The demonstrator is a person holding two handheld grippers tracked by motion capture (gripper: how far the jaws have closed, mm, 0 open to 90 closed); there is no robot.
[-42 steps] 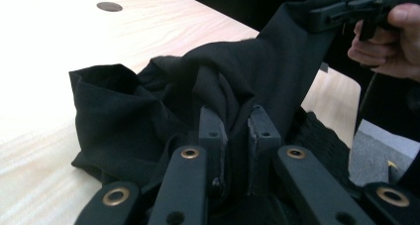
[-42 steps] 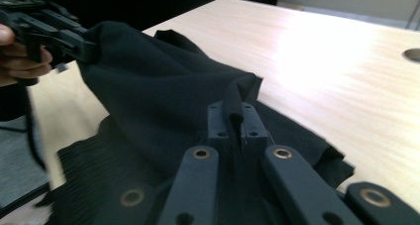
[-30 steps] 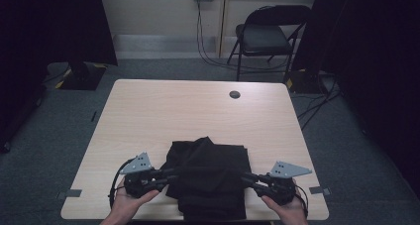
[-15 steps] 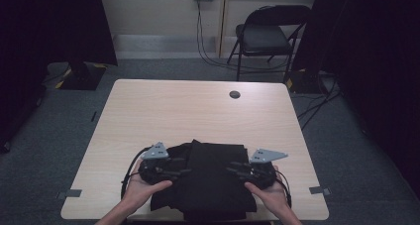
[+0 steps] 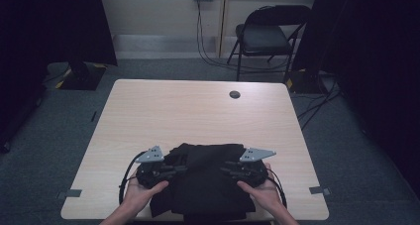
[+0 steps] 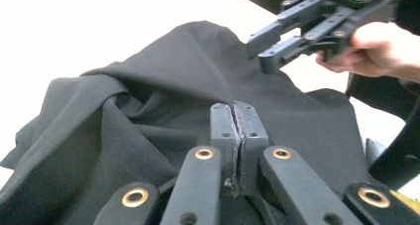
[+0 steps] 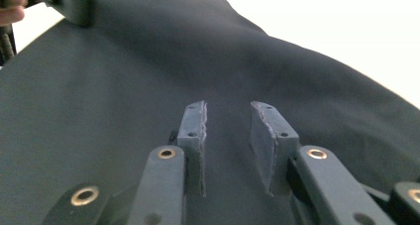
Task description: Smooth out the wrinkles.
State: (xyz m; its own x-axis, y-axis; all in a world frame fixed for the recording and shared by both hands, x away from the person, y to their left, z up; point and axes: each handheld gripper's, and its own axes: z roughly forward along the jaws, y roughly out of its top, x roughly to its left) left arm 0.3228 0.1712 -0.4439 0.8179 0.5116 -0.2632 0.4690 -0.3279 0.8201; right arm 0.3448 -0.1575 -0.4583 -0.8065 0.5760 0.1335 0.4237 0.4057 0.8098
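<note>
A crumpled black fabric garment (image 5: 205, 183) lies on the light wooden table (image 5: 198, 116) at about six o'clock, against the near edge, with a little of it hanging over. Both hands work it from the sides, so the step in hand looks like taking hold of the cloth for folding or spreading.

The left gripper (image 5: 171, 171) comes in at the garment's nine o'clock side. In the left gripper view (image 6: 236, 131) its jaws stand together, having just been closing; they sit right at a raised ridge of the cloth, but whether a pinch of fabric is caught between the pads cannot be told.

The right gripper (image 5: 229, 168) lies at the garment's three o'clock side. In the right gripper view (image 7: 228, 136) its jaws stand apart, having just been opening a little, flat over smooth cloth with nothing clamped; fabric shows beneath the gap, but the pads do not press on it.

The next move, as I judge it, calls for the right jaws to dip into the cloth and gather a fold before shutting, because the surface there is flat and offers no edge. The left grip needs checking by a slight lift before both hands pull.
</note>
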